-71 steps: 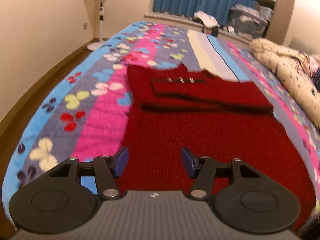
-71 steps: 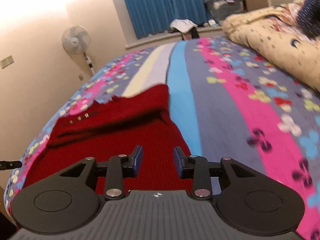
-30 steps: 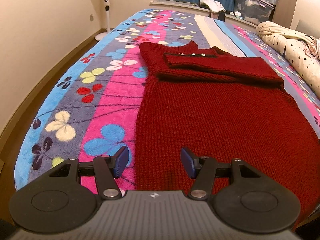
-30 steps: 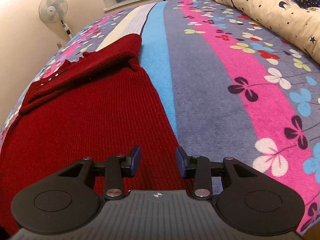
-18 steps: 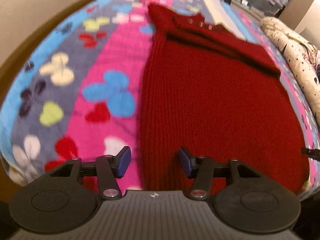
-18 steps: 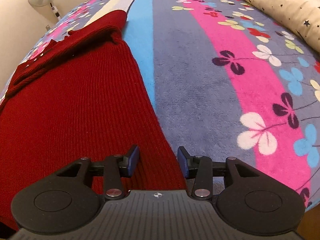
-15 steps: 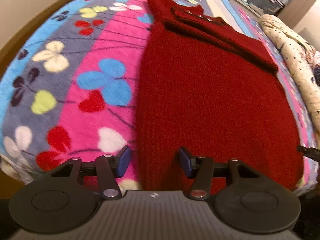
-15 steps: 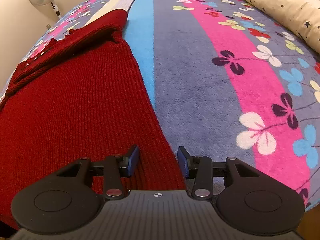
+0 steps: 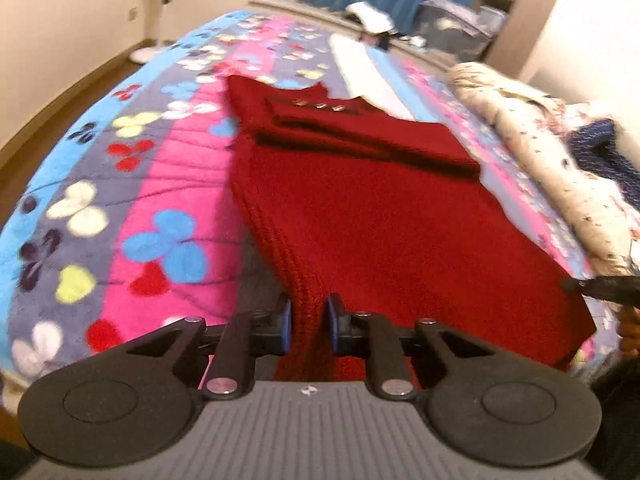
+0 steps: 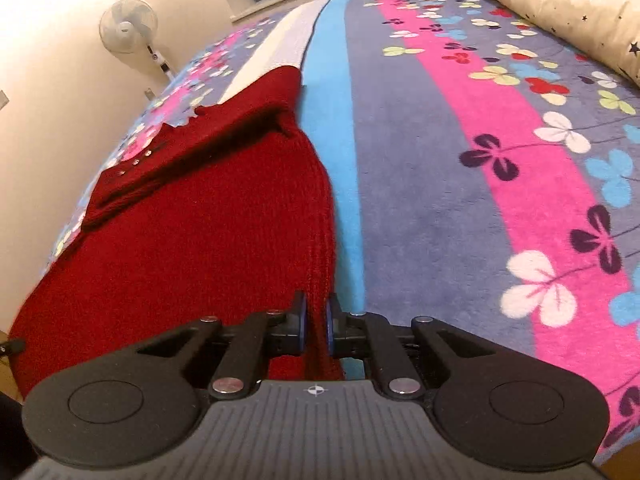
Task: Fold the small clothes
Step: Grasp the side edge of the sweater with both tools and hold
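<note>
A dark red knitted sweater [image 9: 380, 208] lies on the bed, its sleeves folded across the chest at the far end, with small metal buttons there. My left gripper [image 9: 307, 322] is shut on the sweater's near left hem corner, which is lifted a little off the blanket. My right gripper [image 10: 316, 326] is shut on the near right hem corner of the sweater [image 10: 192, 232]. The right gripper's tip shows at the right edge of the left wrist view [image 9: 600, 286].
A striped blanket [image 9: 132, 200] with clover prints covers the bed [image 10: 460, 160]. A cream star-print duvet [image 10: 540, 4] is heaped on the right. A standing fan [image 10: 128, 32] is by the left wall. Blue curtains and storage boxes [image 9: 452, 24] are beyond the bed's far end.
Both grippers were open over the sweater's near hem. They have now closed on its two hem corners and the hem has risen off the blanket.
</note>
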Tool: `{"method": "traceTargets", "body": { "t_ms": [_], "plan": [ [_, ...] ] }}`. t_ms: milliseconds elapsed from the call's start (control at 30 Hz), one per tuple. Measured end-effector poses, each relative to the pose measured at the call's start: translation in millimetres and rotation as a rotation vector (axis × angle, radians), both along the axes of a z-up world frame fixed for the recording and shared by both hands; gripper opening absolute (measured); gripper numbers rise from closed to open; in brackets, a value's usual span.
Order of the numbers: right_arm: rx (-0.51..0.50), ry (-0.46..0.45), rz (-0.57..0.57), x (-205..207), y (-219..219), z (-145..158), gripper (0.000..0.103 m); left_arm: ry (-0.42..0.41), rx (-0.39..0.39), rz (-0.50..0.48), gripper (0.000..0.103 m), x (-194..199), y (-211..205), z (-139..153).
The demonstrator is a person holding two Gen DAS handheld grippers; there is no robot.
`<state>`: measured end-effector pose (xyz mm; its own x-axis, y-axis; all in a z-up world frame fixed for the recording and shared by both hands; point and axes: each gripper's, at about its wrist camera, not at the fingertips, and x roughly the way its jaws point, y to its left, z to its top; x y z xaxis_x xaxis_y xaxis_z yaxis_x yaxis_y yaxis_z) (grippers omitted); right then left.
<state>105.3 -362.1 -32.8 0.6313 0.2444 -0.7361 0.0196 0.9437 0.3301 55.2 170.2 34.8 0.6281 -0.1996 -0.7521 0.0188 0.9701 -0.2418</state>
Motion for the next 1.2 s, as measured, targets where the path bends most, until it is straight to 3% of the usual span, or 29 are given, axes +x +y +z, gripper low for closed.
{"method": "traceTargets", "body": {
  "t_ms": [100,133,200,233,467,533,567,600,633,767,1200],
  "plan": [
    [-0.097,0.103,0.010,6.4,7.3,-16.8,0.015,0.187,0.068,0.055,0.021,12.9,2.7,-26.9],
    [-0.124,0.125,0.024,7.5,11.0,-20.8,0.016,0.209,0.073,0.067,0.024,15.1,3.6,-30.7],
    [-0.191,0.151,0.036,7.7,17.3,-25.0,0.033,0.216,0.068,0.062,0.041,16.6,3.5,-30.4],
    [-0.206,0.161,0.036,7.7,18.2,-26.2,0.038,0.224,0.074,0.060,0.043,16.2,2.1,-31.4],
    [-0.230,0.172,0.047,6.0,24.2,-30.3,0.038,0.245,0.141,0.045,0.045,14.1,-7.7,-41.0],
    [-0.240,0.166,0.065,6.5,26.3,-30.4,0.029,0.243,0.145,0.036,0.043,14.3,-6.0,-44.8],
    [-0.232,0.158,0.083,6.4,28.6,-29.3,0.012,0.240,0.146,0.025,0.032,14.2,-6.2,-45.7],
    [-0.219,0.146,0.095,7.0,28.9,-27.8,0.011,0.232,0.139,0.008,0.017,15.2,-7.7,-45.0],
    [-0.223,0.126,0.105,5.6,31.0,-24.7,0.011,0.214,0.144,-0.001,0.013,15.2,-9.7,-43.0],
    [-0.153,0.056,0.116,1.5,30.5,-13.6,0.010,0.183,0.150,-0.001,0.012,14.9,-11.7,-38.3],
    [-0.199,0.122,0.101,7.4,30.5,-26.7,0.014,0.212,0.159,0.003,0.015,19.4,-11.6,-44.3]
  ]
}}
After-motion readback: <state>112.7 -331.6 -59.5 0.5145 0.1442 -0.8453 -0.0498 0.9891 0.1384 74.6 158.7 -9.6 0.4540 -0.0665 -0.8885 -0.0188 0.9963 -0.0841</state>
